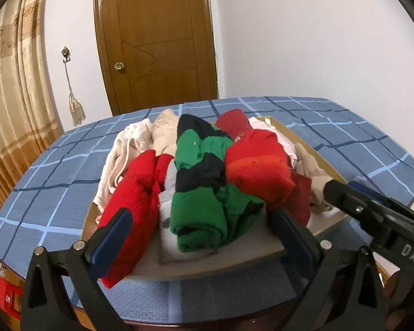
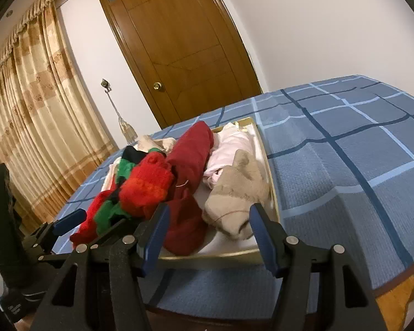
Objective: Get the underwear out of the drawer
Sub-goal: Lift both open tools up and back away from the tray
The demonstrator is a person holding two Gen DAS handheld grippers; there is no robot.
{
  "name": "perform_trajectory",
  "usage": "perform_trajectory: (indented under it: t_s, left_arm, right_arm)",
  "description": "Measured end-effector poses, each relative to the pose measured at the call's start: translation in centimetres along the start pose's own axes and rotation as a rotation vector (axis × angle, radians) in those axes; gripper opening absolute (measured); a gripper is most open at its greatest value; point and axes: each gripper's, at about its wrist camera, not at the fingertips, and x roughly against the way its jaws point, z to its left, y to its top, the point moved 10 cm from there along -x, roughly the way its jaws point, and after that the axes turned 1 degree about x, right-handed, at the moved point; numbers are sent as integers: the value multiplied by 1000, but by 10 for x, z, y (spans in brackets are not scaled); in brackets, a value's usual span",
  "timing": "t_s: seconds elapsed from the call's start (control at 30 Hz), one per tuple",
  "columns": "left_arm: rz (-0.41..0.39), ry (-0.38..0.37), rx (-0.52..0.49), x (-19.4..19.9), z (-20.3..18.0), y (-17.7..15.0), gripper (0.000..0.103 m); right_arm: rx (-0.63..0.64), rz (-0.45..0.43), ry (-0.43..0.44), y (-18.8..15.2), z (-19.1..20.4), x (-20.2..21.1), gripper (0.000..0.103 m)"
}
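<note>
- The drawer [image 1: 303,244], a shallow tray-like box, sits on the blue checked bedspread [image 1: 345,127], and it looks packed: rolled and folded garments fill it from front to back
- As far as both views show, nothing lies on the cover outside the drawer, so I judge the task barely begun, with every piece left to lift out
- The underwear is in the drawer: a green and dark striped roll [image 1: 204,193] in the middle, a red roll [image 1: 135,204] at its left that droops over the front edge, a bright red bundle [image 1: 258,171] at its right, pale pieces behind
- On the right side lie a dark red roll [image 2: 189,193], a beige piece [image 2: 238,190] and a pink one [image 2: 229,149]
- The left gripper [image 1: 204,240] has its jaws spread wide at the front edge, around the striped roll; one pad seems to brush the red roll, yet nothing is pinched
- The right gripper [image 2: 209,237] is about half spread, its jaws framing the dark red roll and the beige piece near the drawer front; it grips nothing
</note>
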Motion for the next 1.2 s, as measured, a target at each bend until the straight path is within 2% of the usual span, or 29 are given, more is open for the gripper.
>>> perform_trajectory:
  t_s: [0.17, 0.3, 0.6, 0.93, 1.2]
  left_arm:
    - [15, -9, 14, 0, 0, -6, 103]
    - [32, -16, 32, 1, 3, -11, 103]
    - [31, -18, 40, 20, 3, -17, 103]
    - [20, -31, 40, 47, 0, -25, 103]
    - [38, -48, 80, 63, 5, -35, 103]
  right_arm:
    - [39, -39, -24, -3, 8, 17, 64]
    - [54, -59, -33, -4, 12, 28, 70]
    - [34, -58, -34, -6, 14, 41, 70]
    - [53, -87, -26, -5, 26, 74, 70]
    - [36, -79, -25, -13, 29, 96, 71]
